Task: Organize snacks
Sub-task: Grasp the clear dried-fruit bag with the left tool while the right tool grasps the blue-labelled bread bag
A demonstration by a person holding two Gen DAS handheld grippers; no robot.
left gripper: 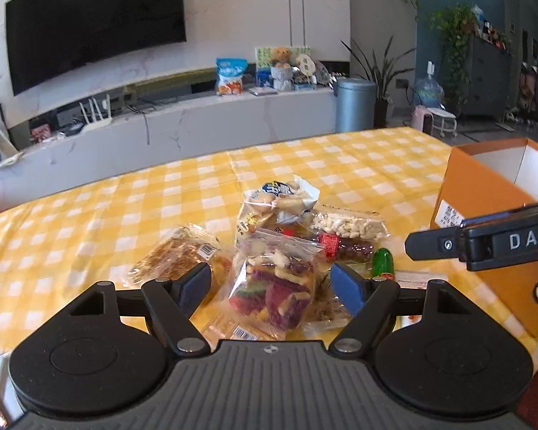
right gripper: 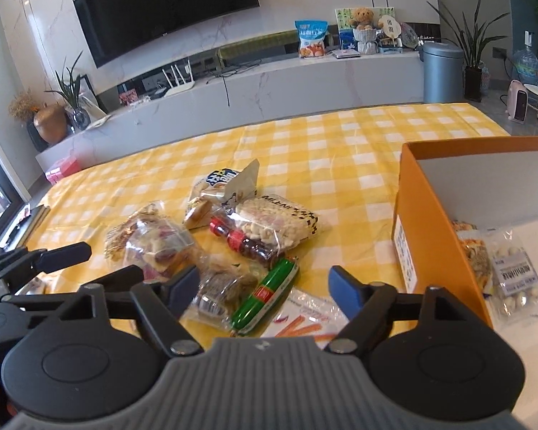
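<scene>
A heap of snack packets lies on the yellow checked tablecloth [left gripper: 125, 197]. My left gripper [left gripper: 270, 288] is open and empty, its fingers either side of a clear bag of coloured dried fruit [left gripper: 276, 286]. Behind are a bread bag [left gripper: 279, 200], a peanut pack [left gripper: 348, 225] and a pastry packet [left gripper: 179, 254]. My right gripper [right gripper: 263, 292] is open and empty above a green sausage [right gripper: 267, 294] and a dark snack bag [right gripper: 218, 286]. An orange box [right gripper: 430, 215] at the right holds two packets [right gripper: 516, 279].
The right gripper [left gripper: 484, 243] shows at the right of the left wrist view, before the orange box [left gripper: 484, 193]. A carrot-print packet [right gripper: 301, 322] lies near the table's front. A TV wall and low marble shelf stand beyond the table.
</scene>
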